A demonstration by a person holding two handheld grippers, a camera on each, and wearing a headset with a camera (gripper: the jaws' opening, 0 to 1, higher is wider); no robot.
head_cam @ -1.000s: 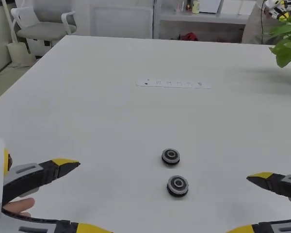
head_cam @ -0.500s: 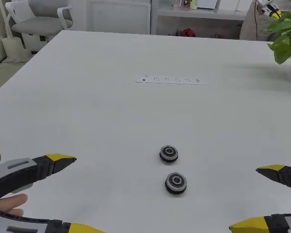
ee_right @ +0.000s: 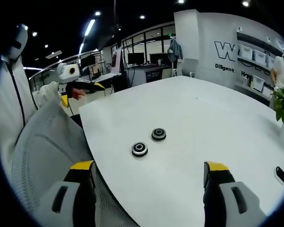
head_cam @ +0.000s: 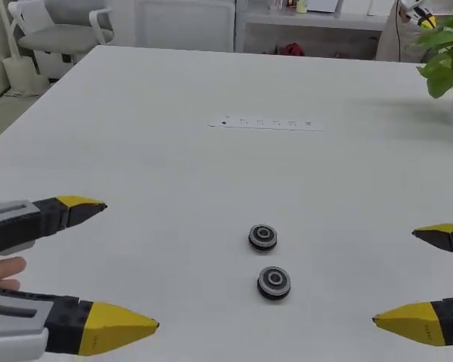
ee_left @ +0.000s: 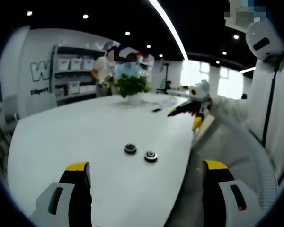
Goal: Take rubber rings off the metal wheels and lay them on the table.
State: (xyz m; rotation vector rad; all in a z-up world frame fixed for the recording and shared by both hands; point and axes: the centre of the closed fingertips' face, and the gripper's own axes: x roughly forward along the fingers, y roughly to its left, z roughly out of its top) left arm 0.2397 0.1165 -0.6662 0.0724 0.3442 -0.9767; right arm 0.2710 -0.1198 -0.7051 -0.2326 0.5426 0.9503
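Rubber rings (head_cam: 274,295) were in place on both metal wheels. The far wheel (head_cam: 263,237) and near wheel (head_cam: 274,282) lay flat, close together, on the bench (head_cam: 174,151). The left tongs (head_cam: 124,265) and right tongs (head_cam: 396,277) flanked them, well apart from either wheel. Each was spread wide and empty, probably so one could pin a wheel while the other peeled.

near wheel (head_cam: 273,283), far wheel (head_cam: 263,237) just behind, on table (head_cam: 174,173); power strip (head_cam: 265,123) beyond
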